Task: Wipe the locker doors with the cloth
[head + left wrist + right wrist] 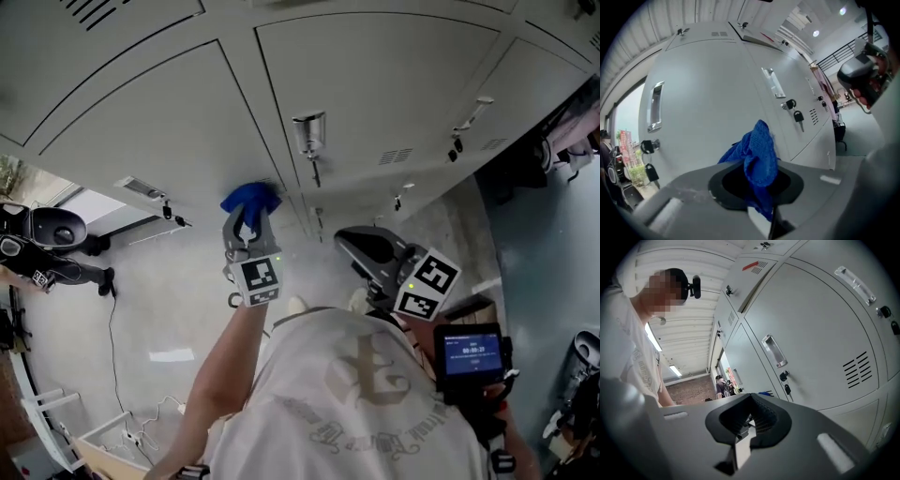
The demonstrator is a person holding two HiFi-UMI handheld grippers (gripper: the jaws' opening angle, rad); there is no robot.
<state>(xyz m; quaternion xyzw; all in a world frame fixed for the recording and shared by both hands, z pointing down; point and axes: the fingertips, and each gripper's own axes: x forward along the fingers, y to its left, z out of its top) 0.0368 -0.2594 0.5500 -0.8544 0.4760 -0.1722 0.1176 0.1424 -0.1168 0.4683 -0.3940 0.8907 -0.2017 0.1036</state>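
Note:
A crumpled blue cloth is pressed against a grey locker door, close to the seam with the neighbouring door. My left gripper is shut on it. In the left gripper view the cloth bulges out from between the jaws towards the door. My right gripper hangs back near the person's chest, apart from the lockers. Its jaws stand together in the right gripper view with nothing between them. A sliver of the cloth shows past them.
Each locker door carries a recessed metal handle and a lock with a hanging key; another handle sits just right of the cloth. A dark wheeled machine stands on the floor at left. A screen device hangs at the person's right side.

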